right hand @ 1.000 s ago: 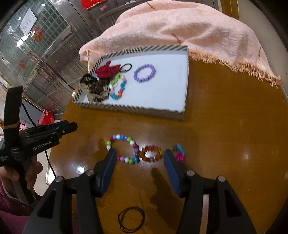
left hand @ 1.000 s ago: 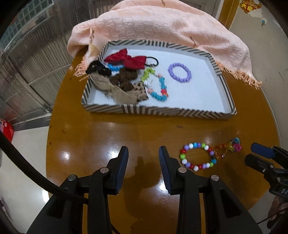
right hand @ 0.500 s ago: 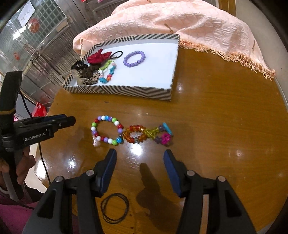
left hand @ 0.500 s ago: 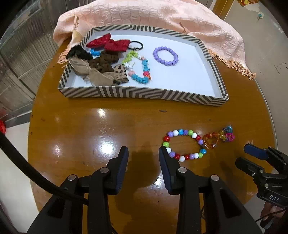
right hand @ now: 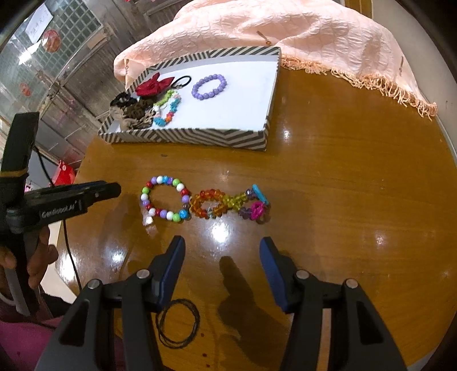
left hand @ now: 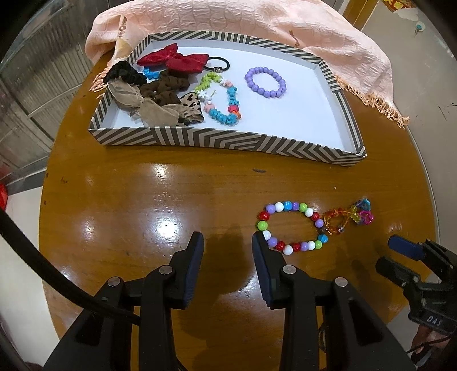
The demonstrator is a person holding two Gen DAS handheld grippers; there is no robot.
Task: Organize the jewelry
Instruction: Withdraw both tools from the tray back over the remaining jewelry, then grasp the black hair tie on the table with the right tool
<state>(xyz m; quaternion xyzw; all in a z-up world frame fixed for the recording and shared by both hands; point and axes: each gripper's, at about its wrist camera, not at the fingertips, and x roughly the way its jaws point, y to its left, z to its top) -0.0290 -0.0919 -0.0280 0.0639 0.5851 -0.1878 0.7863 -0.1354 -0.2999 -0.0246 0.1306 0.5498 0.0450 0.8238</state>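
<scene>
1. Scrunchies (left hand: 160, 91), a tan bow (left hand: 148, 110) and a red bow (left hand: 177, 60) crowd the left end of the striped tray (left hand: 228, 141) at the far side of the round wooden table (left hand: 142, 199).
2. Next in the tray comes a green-and-blue bracelet (left hand: 221, 98), then a purple bracelet (left hand: 265, 82) lying alone on the white floor; the tray's right half is bare.
3. Behind the tray a peach cloth (left hand: 257, 22) is heaped, its fringe hanging over the table's right edge.
4. On the table nearer the camera, well apart from the tray, three pieces lie in a touching row: a multicolour bracelet (left hand: 291, 225), an orange bracelet (left hand: 338, 218), and a pink-and-blue piece (left hand: 364, 214).
5. Nothing stands between the row and either gripper; only the tray's front wall lies between the row and the tray floor.
6. Left gripper (left hand: 227, 239): jaws spread, empty, over bare wood; its right fingertip is just beside the multicolour bracelet's near-left beads, whether touching I cannot tell.
7. Right gripper (right hand: 222, 242): jaws spread wider, empty, just short of the row, the orange bracelet (right hand: 207, 204) roughly centred ahead of the gap.
8. Under the right gripper's left finger lie thin black hair ties (right hand: 177, 322).
9. In the right view, a hand (right hand: 34, 256) holds the left gripper at the table's left edge.
</scene>
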